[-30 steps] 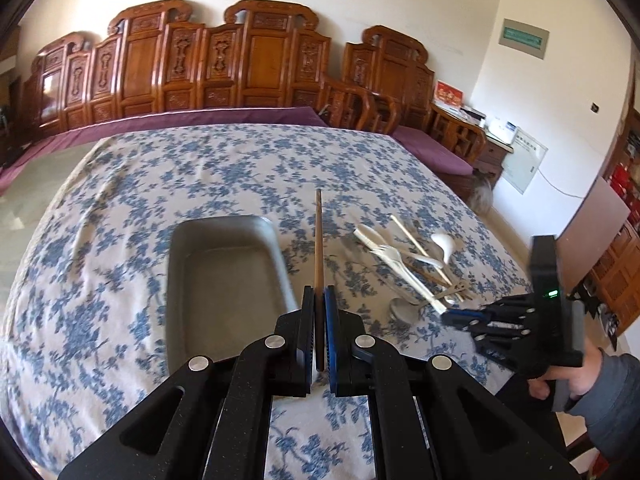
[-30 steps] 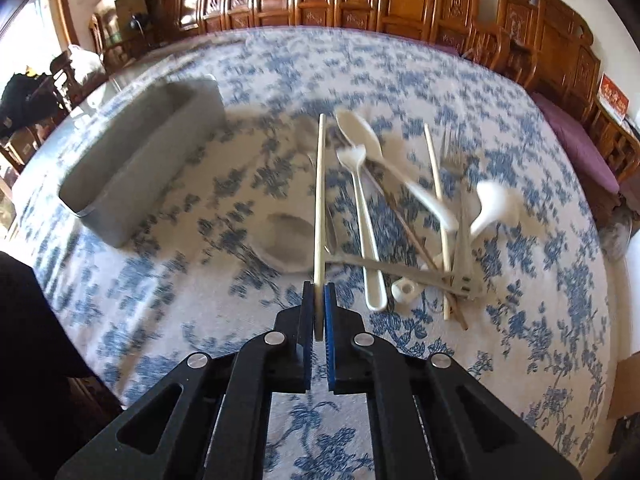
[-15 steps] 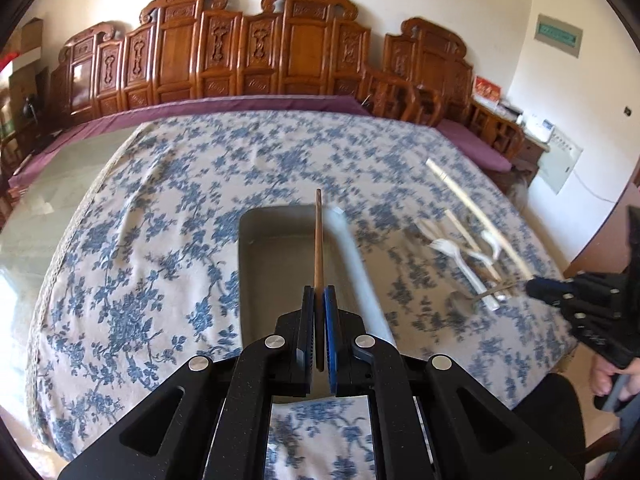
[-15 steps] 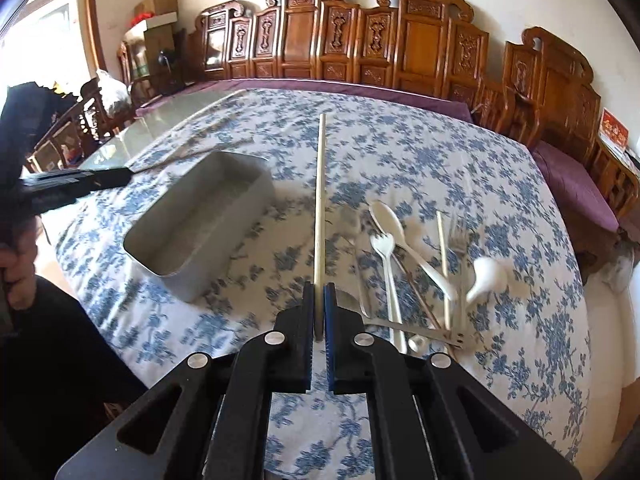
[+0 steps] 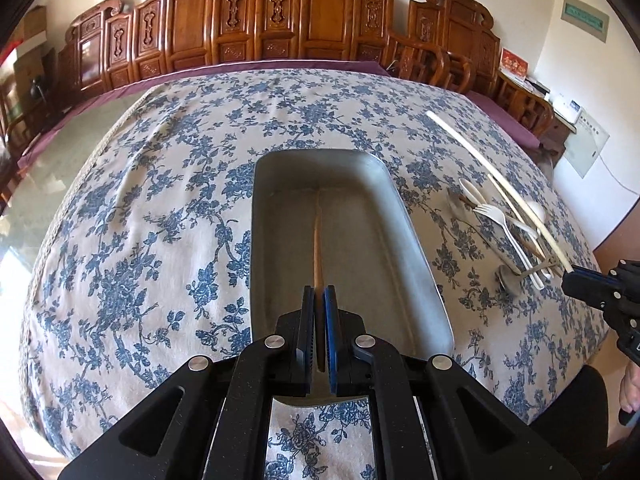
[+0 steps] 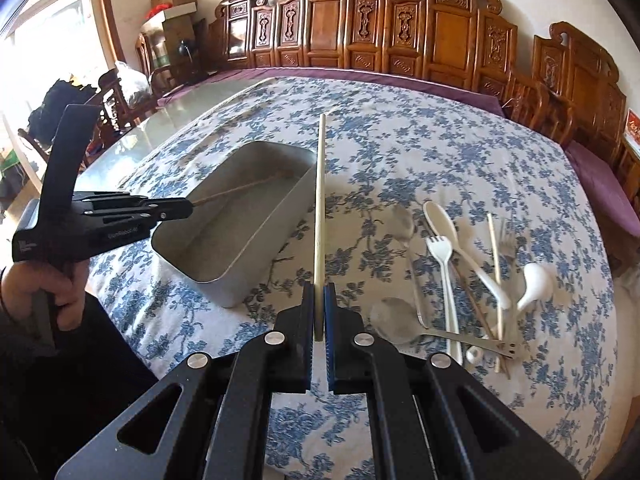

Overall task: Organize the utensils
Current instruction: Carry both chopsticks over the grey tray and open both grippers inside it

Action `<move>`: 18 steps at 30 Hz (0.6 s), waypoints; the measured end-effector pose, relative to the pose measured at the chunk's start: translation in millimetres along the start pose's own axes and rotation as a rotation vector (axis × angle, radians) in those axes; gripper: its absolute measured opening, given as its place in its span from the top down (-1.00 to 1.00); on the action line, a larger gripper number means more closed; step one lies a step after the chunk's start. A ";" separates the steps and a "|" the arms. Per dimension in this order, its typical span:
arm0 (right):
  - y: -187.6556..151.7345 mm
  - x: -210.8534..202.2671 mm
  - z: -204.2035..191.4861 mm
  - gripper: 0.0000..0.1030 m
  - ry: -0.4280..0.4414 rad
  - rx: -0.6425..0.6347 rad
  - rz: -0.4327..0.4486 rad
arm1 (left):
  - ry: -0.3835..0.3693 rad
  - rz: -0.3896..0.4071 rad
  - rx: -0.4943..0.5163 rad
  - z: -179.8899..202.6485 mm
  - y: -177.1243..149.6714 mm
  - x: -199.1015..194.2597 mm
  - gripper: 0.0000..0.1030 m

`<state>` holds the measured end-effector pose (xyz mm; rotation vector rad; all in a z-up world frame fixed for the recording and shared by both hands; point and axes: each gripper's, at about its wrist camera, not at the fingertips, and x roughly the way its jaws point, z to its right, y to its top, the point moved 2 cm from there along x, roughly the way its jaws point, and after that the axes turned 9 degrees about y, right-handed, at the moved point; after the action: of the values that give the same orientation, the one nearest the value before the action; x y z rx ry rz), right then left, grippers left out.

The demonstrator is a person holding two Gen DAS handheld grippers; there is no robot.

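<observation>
My left gripper (image 5: 319, 296) is shut on a brown wooden chopstick (image 5: 318, 248) that points down into the grey metal tray (image 5: 412, 232), its tip near the tray's far end. In the right wrist view the left gripper (image 6: 188, 206) and that chopstick (image 6: 240, 189) hang over the tray (image 6: 264, 240). My right gripper (image 6: 319, 294) is shut on a pale chopstick (image 6: 320, 208), held above the table beside the tray's right wall; it also shows in the left wrist view (image 5: 492, 176).
A pile of utensils lies on the floral tablecloth right of the tray: a white plastic spoon (image 6: 444, 220), white fork (image 6: 442, 256), metal spoon (image 6: 394, 316), white ladle (image 6: 534, 284), another pale chopstick (image 6: 496, 272). Carved wooden chairs (image 6: 440, 40) line the far side.
My left gripper has moved over the tray and tilted its chopstick down inside. My right gripper has lifted the pale chopstick from the pile and carried it left toward the tray.
</observation>
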<state>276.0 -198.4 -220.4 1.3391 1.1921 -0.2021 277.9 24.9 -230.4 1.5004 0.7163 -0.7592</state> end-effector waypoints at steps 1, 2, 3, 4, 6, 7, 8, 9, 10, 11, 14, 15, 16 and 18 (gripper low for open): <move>1.1 2.0 -2.9 0.89 0.006 0.001 -0.003 | -0.006 -0.007 -0.001 0.4 0.0 1.7 0.92; 1.7 3.8 -5.9 0.89 0.011 0.002 -0.006 | -0.016 -0.015 -0.002 0.8 -0.5 3.3 0.92; 2.7 5.2 -8.0 0.88 0.015 0.003 -0.009 | -0.021 -0.020 -0.004 0.7 -0.4 4.2 0.91; 3.6 6.7 -10.5 0.89 0.019 0.003 -0.011 | -0.027 -0.025 -0.008 0.0 -1.0 4.8 0.91; 6.1 11.1 -18.1 0.88 0.027 -0.001 -0.018 | -0.039 -0.023 -0.014 -1.5 -0.1 3.9 0.91; 7.0 12.8 -20.5 0.88 0.030 -0.002 -0.021 | -0.042 -0.018 -0.019 -2.8 0.7 2.2 0.91; 8.4 15.6 -24.9 0.88 0.033 -0.006 -0.025 | -0.048 -0.013 -0.025 -4.9 1.2 -0.2 0.91; 9.7 17.9 -28.1 0.88 0.036 -0.009 -0.029 | -0.055 -0.007 -0.033 -7.3 1.6 -2.8 0.91; 11.0 20.4 -31.8 0.88 0.040 -0.010 -0.033 | -0.060 0.000 -0.039 -10.0 1.7 -5.6 0.91; 13.1 24.2 -36.5 0.88 0.046 -0.010 -0.039 | -0.061 0.006 -0.043 -12.5 1.8 -8.2 0.91; 19.5 35.5 -46.8 0.88 0.061 -0.003 -0.057 | -0.057 0.026 -0.057 -22.5 3.2 -15.5 0.91; 20.8 38.8 -49.5 0.88 0.063 -0.001 -0.063 | -0.053 0.032 -0.060 -25.8 3.3 -17.5 0.91; 23.5 45.2 -53.3 0.88 0.065 0.003 -0.074 | -0.044 0.041 -0.062 -30.2 3.2 -20.2 0.91; 27.5 55.4 -56.9 0.88 0.065 0.010 -0.093 | -0.030 0.051 -0.063 -36.7 3.5 -23.1 0.91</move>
<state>289.6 -116.2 -232.0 1.3082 1.3109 -0.2326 268.9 61.2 -208.3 1.4419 0.6708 -0.7126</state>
